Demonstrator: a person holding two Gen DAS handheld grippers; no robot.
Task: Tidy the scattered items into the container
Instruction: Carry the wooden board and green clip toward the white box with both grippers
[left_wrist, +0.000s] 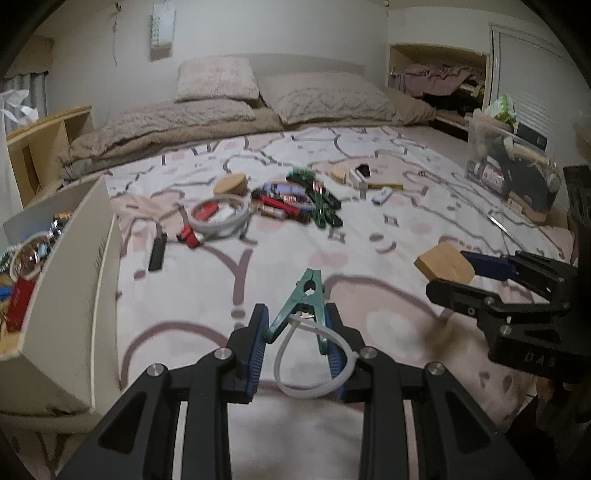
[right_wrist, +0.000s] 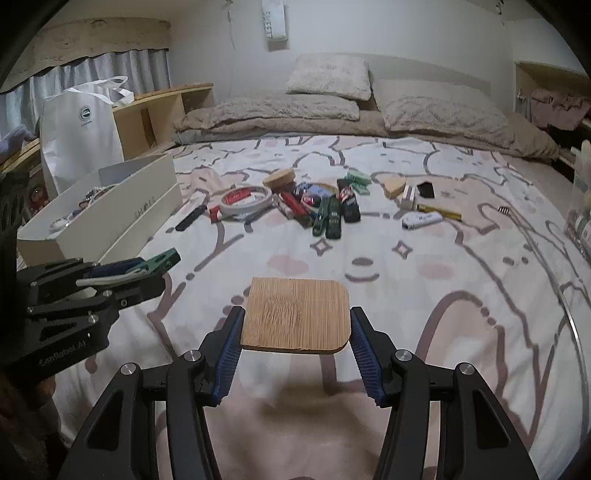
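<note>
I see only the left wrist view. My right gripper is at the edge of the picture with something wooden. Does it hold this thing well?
Observer: Yes. The right gripper is shut on a flat wooden board, with one pad on each side edge.
Operator: Is the board off the bed?
Observer: It seems so; its shadow falls on the blanket under it.
Operator: What stands behind the white box?
Observer: A white paper bag stands behind the white box, next to a wooden shelf.
</note>
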